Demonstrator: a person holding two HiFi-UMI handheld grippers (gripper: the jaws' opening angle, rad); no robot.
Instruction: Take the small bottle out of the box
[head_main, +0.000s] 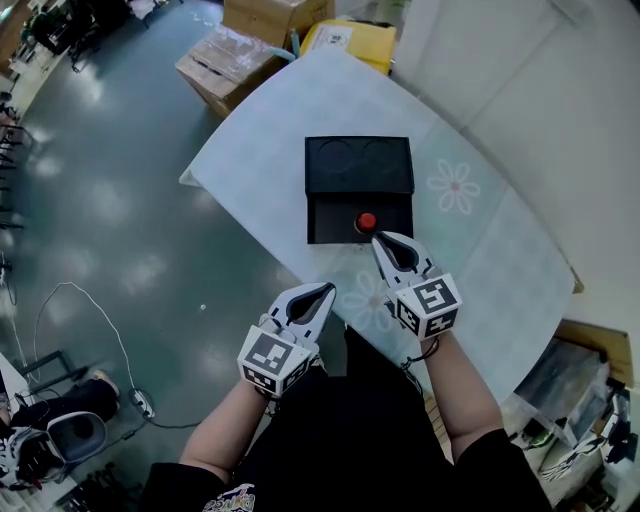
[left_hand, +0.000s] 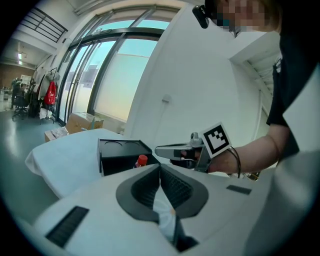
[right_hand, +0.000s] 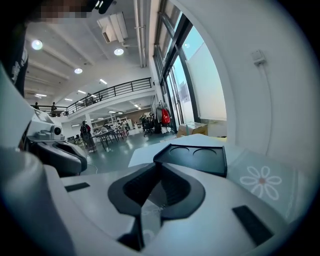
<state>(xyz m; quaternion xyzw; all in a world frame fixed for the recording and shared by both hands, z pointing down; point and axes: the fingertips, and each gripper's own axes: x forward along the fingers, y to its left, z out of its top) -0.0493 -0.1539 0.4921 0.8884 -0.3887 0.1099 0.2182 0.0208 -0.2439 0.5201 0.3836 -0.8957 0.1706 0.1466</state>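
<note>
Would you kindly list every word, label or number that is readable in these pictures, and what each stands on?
Nothing here can be read.
Yellow box: white label, print too small.
Shirt: coloured print, cut off and blurred.
Marker cubes: square patterns only, no words.
Black box, red-capped bottle: no lettering visible.

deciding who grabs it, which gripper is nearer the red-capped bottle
Right. The right gripper sits just beside the bottle; the left gripper hangs farther back, by the table near edge.

Open room above the small bottle (head_main: 366, 222); the box (head_main: 311, 215) hems its sides.
</note>
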